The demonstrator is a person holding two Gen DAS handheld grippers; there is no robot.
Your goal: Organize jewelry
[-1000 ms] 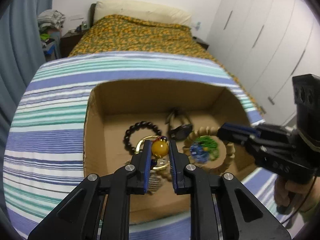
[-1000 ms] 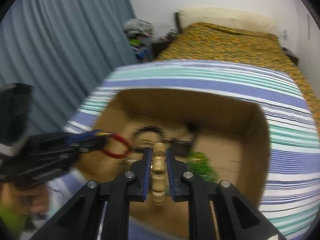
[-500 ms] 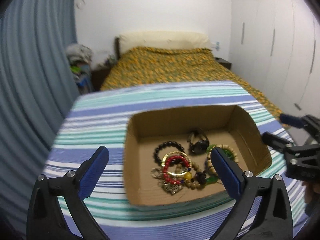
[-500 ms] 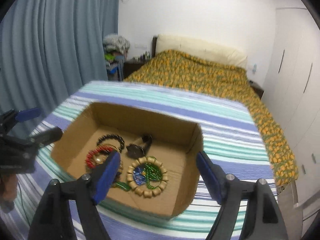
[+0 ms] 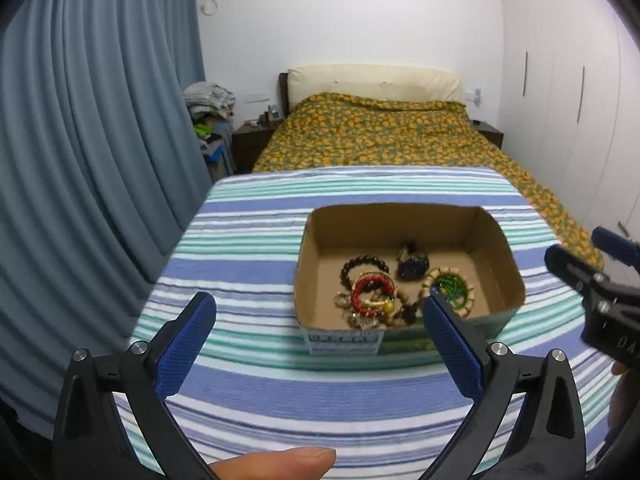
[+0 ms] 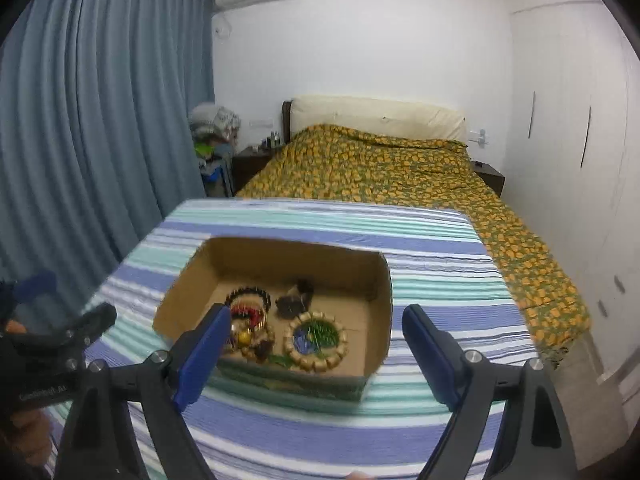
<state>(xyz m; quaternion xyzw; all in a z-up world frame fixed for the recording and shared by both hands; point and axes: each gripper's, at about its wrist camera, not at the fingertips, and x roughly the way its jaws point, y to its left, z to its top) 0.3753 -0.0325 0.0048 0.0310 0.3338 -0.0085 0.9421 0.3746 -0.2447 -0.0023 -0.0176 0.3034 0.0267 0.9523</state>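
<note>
Gaping, just spread, empty: left gripper (image 5: 320, 320), right gripper (image 6: 316, 330) | rectangular cardboard box (image 5: 500, 240) | round beaded bracelets (image 5: 370, 290) heaped inside

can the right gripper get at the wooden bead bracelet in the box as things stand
Probably yes. The right gripper is open and empty, the cardboard box has no lid, and the wooden bead bracelet lies uncovered near the front wall, with nothing on its rim.
</note>
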